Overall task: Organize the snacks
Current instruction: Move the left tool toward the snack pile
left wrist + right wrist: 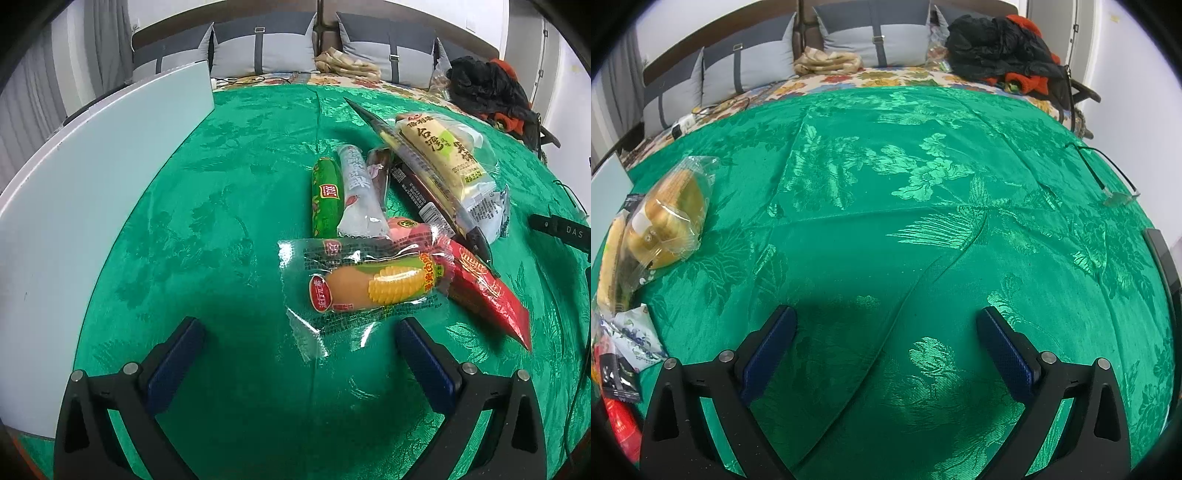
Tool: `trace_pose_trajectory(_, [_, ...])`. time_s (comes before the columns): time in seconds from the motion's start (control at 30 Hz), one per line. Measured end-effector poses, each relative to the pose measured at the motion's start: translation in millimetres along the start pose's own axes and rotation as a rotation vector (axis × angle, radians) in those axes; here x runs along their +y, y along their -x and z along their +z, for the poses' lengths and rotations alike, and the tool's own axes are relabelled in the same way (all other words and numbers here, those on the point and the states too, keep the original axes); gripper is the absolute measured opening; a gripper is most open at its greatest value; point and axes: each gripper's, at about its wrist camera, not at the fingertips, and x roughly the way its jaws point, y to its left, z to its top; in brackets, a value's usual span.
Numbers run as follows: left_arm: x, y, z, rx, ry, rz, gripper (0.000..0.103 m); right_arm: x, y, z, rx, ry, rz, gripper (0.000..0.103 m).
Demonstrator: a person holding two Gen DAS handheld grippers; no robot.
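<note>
A: Viewing the green-clothed bench (229,192), largest first: one white board (92,177) at left, then the snack pile at centre-right.

B: Count?

A: I make out eight packets. Nearest my released left gripper (299,354) lies one corn sausage (373,284): light, crinkly, slippery; I'd pinch its firm middle. Right gripper (886,350): released, empty.

Grey cushions (746,70) line a dark sofa — perhaps a bed — under white walls (701,18).

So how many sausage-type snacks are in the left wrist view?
2: a green sausage at the pile's left edge, a corn sausage nearest the jaws. Others may be hidden underneath.
</note>
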Motion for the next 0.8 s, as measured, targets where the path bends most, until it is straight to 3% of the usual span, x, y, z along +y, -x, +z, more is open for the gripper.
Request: trace_pose_trajectory(0.8, [-3.3, 5.5, -7.2, -0.007, 0.005, 0.005, 0.103, -0.2, 1.0, -0.3, 0.0, 0.0, 0.0, 0.101])
